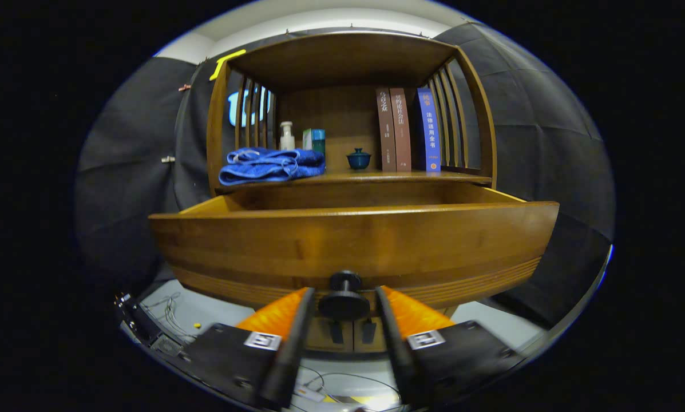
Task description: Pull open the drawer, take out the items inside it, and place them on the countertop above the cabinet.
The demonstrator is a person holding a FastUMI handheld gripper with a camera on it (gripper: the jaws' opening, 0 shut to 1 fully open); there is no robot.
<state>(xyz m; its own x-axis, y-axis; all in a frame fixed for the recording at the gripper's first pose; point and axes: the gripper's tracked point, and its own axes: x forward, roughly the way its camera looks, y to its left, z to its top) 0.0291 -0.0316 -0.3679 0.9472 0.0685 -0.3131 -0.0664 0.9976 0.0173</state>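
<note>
**Drawer drawn out, knob between the fingers**

Gripper view: the hand-held gripper (344,303) stands spread, its fingers flanking the drawer knob (344,298) with gaps showing, so no pinch. The drawer (353,243) is pulled out below the counter (376,178); its contents are hidden behind the front panel. A blue towel (270,165), bottle (286,136), small pot (359,159) and books (408,130) rest on the counter.

Black cloth walls (130,149) hang on both sides of a wooden cabinet (348,68) with slatted sides, standing at the centre of the frame. A pale ceiling (319,17) shows along the top. At the bottom lies a light grey floor (216,312) with loose cables (167,303) at lower left.
</note>
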